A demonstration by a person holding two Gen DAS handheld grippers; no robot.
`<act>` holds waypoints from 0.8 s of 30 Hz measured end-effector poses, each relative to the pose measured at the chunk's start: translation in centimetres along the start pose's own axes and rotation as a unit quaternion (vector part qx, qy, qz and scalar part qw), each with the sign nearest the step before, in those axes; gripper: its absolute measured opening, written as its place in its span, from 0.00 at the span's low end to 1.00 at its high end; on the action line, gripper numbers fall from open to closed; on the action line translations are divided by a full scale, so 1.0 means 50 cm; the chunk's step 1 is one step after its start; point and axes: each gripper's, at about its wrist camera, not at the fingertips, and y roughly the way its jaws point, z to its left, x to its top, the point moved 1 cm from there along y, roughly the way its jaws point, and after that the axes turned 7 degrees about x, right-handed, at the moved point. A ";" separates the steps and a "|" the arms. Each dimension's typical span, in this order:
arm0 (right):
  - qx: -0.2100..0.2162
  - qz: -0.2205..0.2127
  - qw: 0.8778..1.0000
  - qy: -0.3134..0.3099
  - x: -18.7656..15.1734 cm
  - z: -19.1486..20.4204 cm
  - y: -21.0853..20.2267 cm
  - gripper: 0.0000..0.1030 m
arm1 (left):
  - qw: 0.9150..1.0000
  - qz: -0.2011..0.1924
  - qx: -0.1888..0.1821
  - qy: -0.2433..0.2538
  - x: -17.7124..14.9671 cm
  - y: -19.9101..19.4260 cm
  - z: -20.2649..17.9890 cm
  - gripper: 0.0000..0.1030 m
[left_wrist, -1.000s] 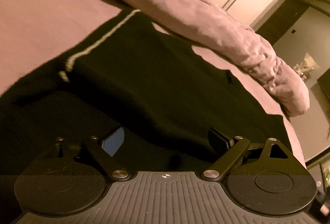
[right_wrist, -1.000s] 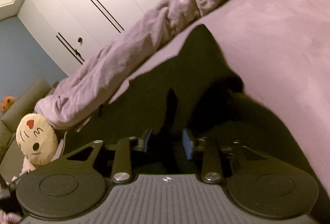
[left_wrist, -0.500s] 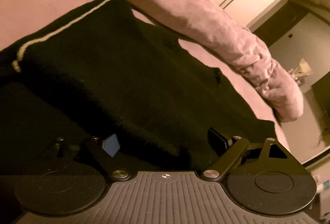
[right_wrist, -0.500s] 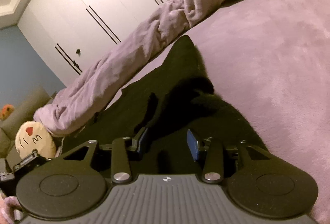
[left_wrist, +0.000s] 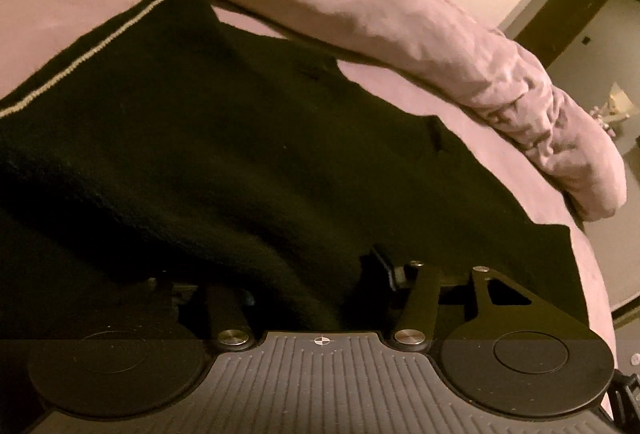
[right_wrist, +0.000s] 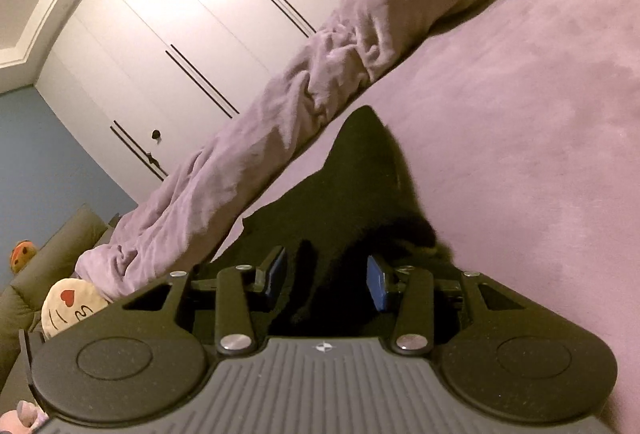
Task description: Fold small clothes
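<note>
A black garment point(left_wrist: 240, 138) with a white stripe point(left_wrist: 92, 50) along one edge lies spread on the pink bed point(left_wrist: 60, 6). My left gripper point(left_wrist: 312, 274) sits low at its near edge with the jaws closing. A thick fold of the cloth lies between them and covers the left finger, while the right finger point(left_wrist: 380, 262) stands just clear of the fold. In the right wrist view, my right gripper point(right_wrist: 326, 278) is shut on a bunched part of the same black garment point(right_wrist: 360, 186), whose corner points away across the bed point(right_wrist: 520, 114).
A rolled pink duvet point(left_wrist: 400, 26) runs along the far side of the bed, also the duvet point(right_wrist: 280, 122) in the right view. Behind it stands a white wardrobe point(right_wrist: 180, 34). A face cushion point(right_wrist: 68, 302) and a sofa point(right_wrist: 48, 254) lie beyond the bed's end.
My left gripper slid in along the garment's near edge and its jaws narrowed, so a fold now hides the left finger. The right gripper shifted a little with the cloth still in it.
</note>
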 end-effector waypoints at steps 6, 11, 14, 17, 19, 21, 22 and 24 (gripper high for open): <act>0.016 0.031 0.999 0.001 -0.007 0.019 0.035 0.51 | 1.000 -0.004 0.002 -0.010 0.008 0.003 0.000 0.46; 0.013 0.064 0.998 -0.022 -0.026 0.039 0.054 0.45 | 1.000 -0.006 0.001 -0.026 0.015 0.009 -0.008 0.44; -0.002 0.083 0.996 -0.027 -0.029 0.049 0.055 0.42 | 1.000 0.001 -0.008 -0.022 0.014 0.007 -0.007 0.57; -0.009 0.101 0.994 -0.048 -0.018 0.070 0.029 0.42 | 1.000 0.012 -0.014 -0.016 -0.001 -0.020 0.012 0.75; 0.007 0.102 0.991 -0.085 -0.011 0.091 0.003 0.42 | 1.000 0.007 -0.008 0.009 -0.016 -0.051 0.024 0.86; 0.027 0.096 0.988 -0.114 -0.001 0.112 -0.018 0.44 | 0.999 -0.006 0.000 0.033 -0.030 -0.089 0.041 0.91; 0.032 0.093 0.988 -0.116 0.004 0.117 -0.020 0.45 | 0.999 -0.013 0.006 0.041 -0.035 -0.105 0.049 0.92; 0.035 0.096 0.989 -0.111 0.014 0.126 0.001 0.48 | 0.998 -0.025 0.020 0.049 -0.038 -0.134 0.068 0.92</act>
